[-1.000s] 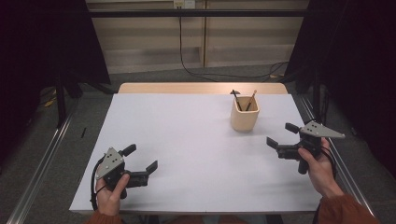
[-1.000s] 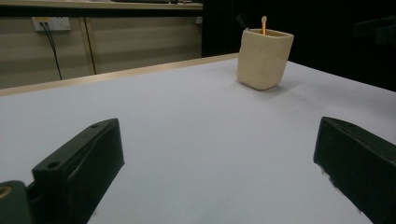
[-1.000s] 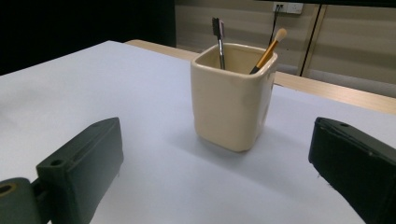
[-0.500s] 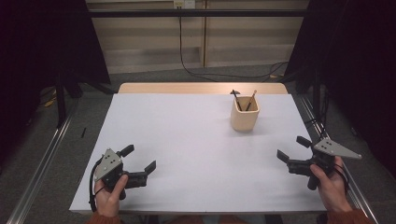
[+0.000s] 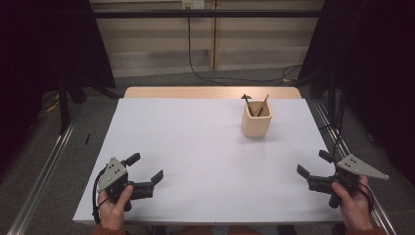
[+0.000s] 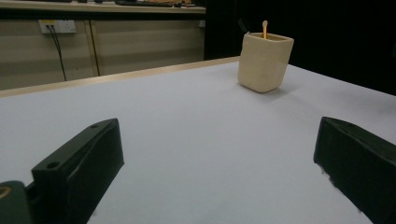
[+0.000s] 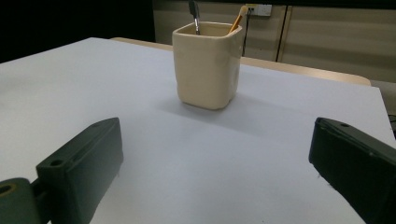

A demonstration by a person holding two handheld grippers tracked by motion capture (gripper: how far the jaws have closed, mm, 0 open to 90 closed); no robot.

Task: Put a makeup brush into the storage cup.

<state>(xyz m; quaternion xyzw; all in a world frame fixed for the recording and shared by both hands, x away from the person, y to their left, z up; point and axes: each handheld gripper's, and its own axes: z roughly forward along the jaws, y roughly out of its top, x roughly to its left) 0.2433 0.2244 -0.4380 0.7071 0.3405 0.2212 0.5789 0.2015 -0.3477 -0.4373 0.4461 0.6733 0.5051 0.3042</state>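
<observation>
White sheeting covers the rectangular table [image 5: 195, 161], with a strip of pale wood showing along its far edge; beyond it stand beige panelled walls [image 5: 161, 44] with a black cable [image 5: 195, 63] hanging down, and dark curtains close off both upper corners of the high view.

The cream-coloured, square-sided ceramic holder [image 5: 256, 118] stands upright in the upper right of the table in the high view, carrying a dark-tipped utensil [image 5: 247, 104] and a wooden stick [image 5: 263, 105] (both lean against its rim). It sits well apart from both tools, nearer the right one.

The left gripper [image 5: 144, 169] rests low at the lower left of that view, its black jaws spread wide with only bare sheet between them. The right gripper [image 5: 314, 163], at the lower right near the table's edge, is likewise spread wide and grips nothing. In the right gripper view the holder stands centred between the jaws, farther off.
</observation>
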